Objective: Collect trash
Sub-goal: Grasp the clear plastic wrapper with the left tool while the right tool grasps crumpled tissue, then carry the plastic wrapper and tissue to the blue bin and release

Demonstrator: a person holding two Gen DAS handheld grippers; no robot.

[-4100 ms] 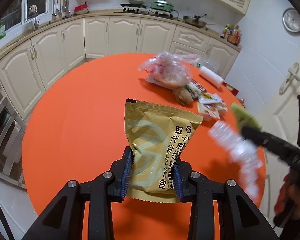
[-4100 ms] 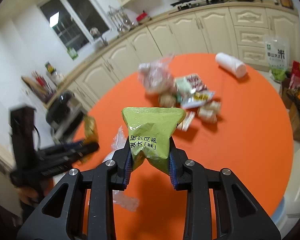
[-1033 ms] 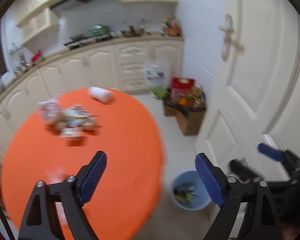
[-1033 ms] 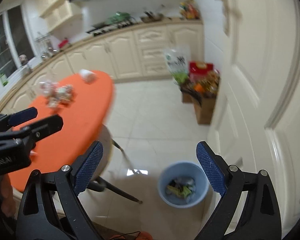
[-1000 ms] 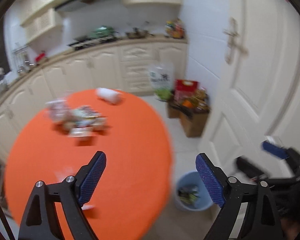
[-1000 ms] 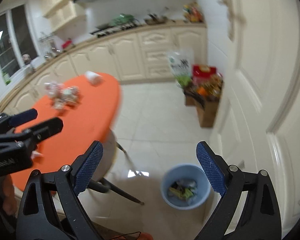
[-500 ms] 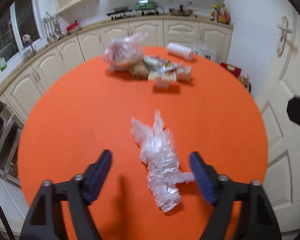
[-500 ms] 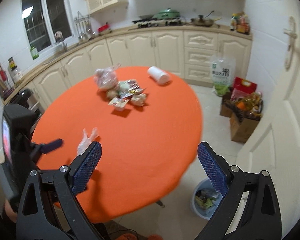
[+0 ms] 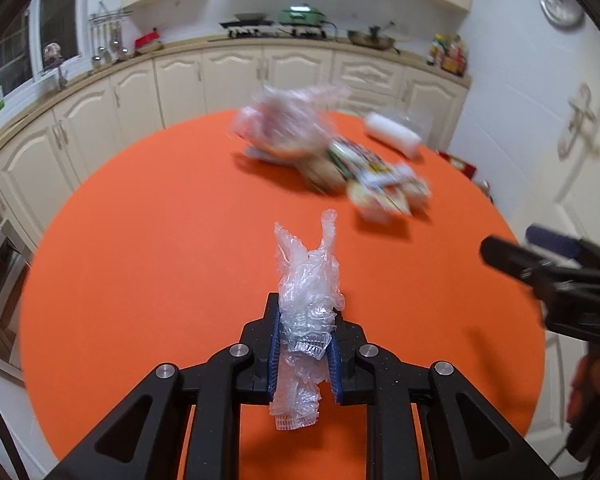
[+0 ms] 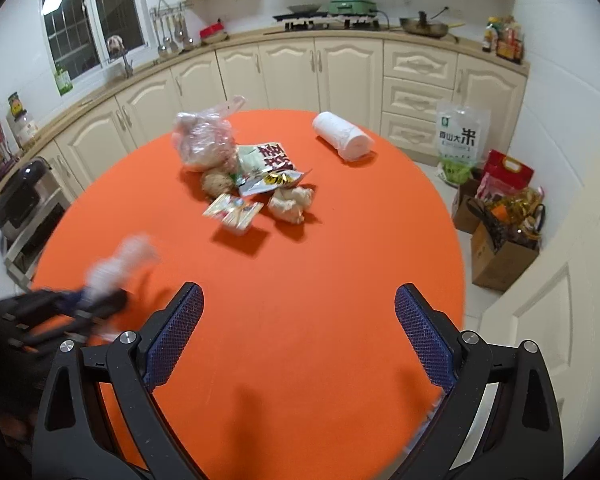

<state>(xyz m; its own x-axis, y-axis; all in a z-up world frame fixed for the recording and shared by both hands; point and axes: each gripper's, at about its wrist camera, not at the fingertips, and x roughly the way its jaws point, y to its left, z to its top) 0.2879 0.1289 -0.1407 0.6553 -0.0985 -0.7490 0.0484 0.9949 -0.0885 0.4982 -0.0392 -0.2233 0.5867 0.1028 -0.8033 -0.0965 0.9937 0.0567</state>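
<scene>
Left wrist view: the left gripper [image 9: 303,354], jaws just closing, pinches the crumpled clear wrap [image 9: 307,300] over the orange table [image 9: 140,248], its length running away toward the cabinets. Right wrist view alone shows the right gripper [image 10: 299,338] wide apart, the wrap probably that blur.

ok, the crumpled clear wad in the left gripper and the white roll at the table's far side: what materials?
Crumpled wad: thin clear plastic film, glossy; see-through, sharp creases, a mesh-like bit at its lower end. White roll: probably paper towel; matte, soft-looking layered end. Could be thin bags.
</scene>
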